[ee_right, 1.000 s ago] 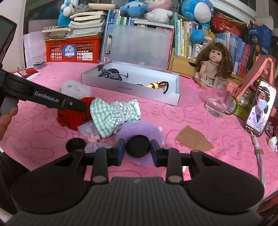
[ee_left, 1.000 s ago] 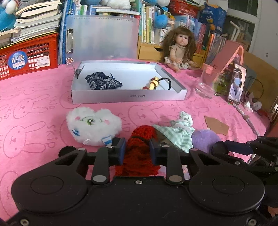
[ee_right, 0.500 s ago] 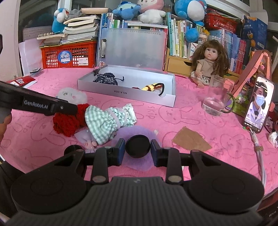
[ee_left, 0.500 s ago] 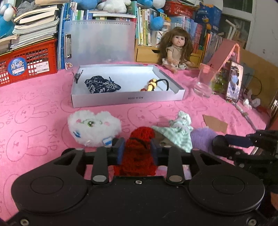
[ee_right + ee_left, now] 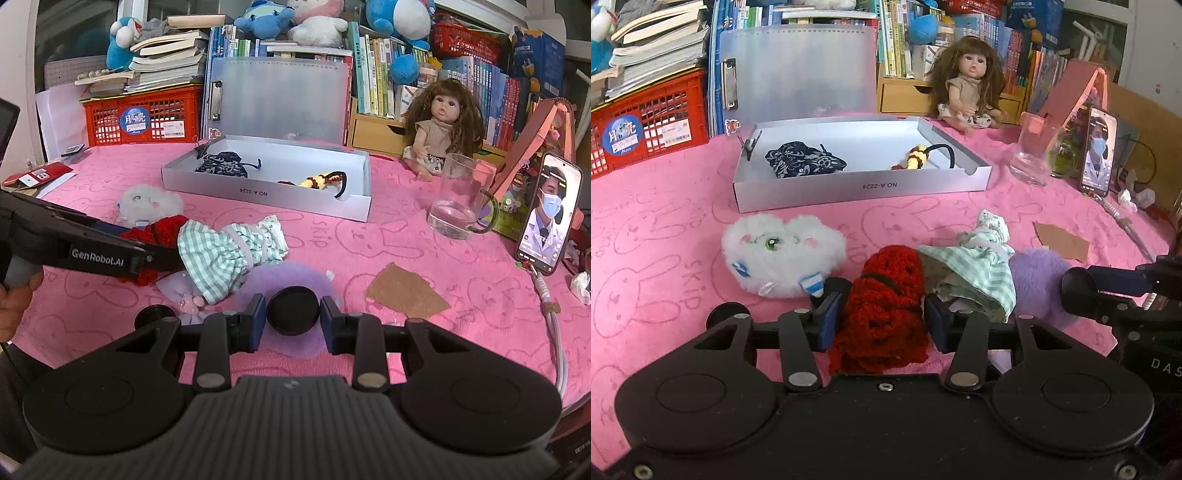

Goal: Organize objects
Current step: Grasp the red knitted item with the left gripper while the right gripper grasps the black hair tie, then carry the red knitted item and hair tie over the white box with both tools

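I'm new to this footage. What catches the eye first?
The left tool straddles a red knit piece on the pink cloth, beside a white plush. Behind lies an open grey box; a doll sits at the back.

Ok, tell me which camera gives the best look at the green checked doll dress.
The right wrist view. There the green checked dress lies side-on and almost whole, skirt to frilled collar, between the red crochet piece and the purple fluffy item. The left wrist view shows it end-on and bunched, partly behind the left gripper, whose fingers flank the red piece.
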`<act>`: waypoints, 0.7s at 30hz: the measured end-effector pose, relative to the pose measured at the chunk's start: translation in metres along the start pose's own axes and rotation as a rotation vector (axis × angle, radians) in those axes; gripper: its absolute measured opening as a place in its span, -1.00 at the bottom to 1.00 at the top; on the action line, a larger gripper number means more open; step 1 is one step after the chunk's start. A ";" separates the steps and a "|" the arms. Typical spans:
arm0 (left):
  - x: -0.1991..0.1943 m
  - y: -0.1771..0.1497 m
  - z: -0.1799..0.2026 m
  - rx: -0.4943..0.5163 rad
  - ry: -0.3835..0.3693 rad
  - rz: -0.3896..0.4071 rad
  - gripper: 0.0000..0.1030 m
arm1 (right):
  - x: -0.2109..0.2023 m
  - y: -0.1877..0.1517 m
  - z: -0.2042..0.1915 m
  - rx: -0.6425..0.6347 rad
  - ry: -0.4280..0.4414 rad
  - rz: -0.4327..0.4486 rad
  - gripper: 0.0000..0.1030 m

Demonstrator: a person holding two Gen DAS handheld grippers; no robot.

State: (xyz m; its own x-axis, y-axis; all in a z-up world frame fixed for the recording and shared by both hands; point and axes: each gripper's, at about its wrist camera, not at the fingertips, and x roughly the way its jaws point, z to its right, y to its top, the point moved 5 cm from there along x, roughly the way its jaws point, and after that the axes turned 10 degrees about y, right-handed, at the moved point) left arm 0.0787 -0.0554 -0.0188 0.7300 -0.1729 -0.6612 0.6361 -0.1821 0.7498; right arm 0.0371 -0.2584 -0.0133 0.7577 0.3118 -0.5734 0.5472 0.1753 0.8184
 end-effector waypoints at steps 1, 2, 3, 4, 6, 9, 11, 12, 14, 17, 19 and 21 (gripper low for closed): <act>0.000 0.000 0.000 -0.004 0.004 0.000 -0.18 | 0.000 0.000 0.000 0.001 0.000 0.000 -0.28; -0.001 0.001 -0.001 -0.008 0.007 0.002 -0.25 | 0.000 0.000 0.000 0.002 0.000 -0.001 -0.28; -0.001 0.001 -0.002 -0.014 0.006 0.003 -0.28 | 0.001 0.000 0.000 0.003 0.000 -0.001 -0.28; -0.003 0.002 -0.003 -0.027 0.002 0.006 -0.32 | 0.001 0.000 0.001 0.004 0.001 -0.001 -0.28; -0.007 0.003 -0.004 -0.033 0.002 0.019 -0.33 | 0.001 0.001 0.001 0.006 -0.001 0.002 -0.28; -0.015 0.008 -0.005 -0.026 0.010 0.047 -0.33 | 0.000 0.002 0.002 0.009 -0.006 0.012 -0.28; -0.020 0.014 -0.007 -0.034 0.006 0.064 -0.33 | 0.000 0.005 0.003 0.017 -0.006 0.019 -0.28; -0.022 0.016 -0.008 -0.039 0.007 0.073 -0.33 | 0.000 0.007 0.004 0.023 -0.004 0.022 -0.28; -0.027 0.024 -0.011 -0.052 0.011 0.091 -0.33 | 0.000 0.010 0.006 0.035 -0.003 0.031 -0.28; -0.031 0.034 -0.016 -0.070 0.009 0.109 -0.33 | 0.000 0.017 0.011 0.045 -0.007 0.045 -0.28; -0.032 0.042 -0.019 -0.075 0.017 0.118 -0.33 | 0.001 0.023 0.014 0.053 -0.010 0.056 -0.28; -0.031 0.050 -0.024 -0.086 0.029 0.120 -0.33 | 0.003 0.032 0.019 0.072 -0.010 0.067 -0.28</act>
State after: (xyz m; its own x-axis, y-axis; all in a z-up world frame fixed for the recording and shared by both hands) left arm 0.0945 -0.0361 0.0397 0.8082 -0.1605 -0.5666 0.5619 -0.0777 0.8236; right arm 0.0634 -0.2697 0.0107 0.7969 0.3110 -0.5178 0.5187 0.0869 0.8505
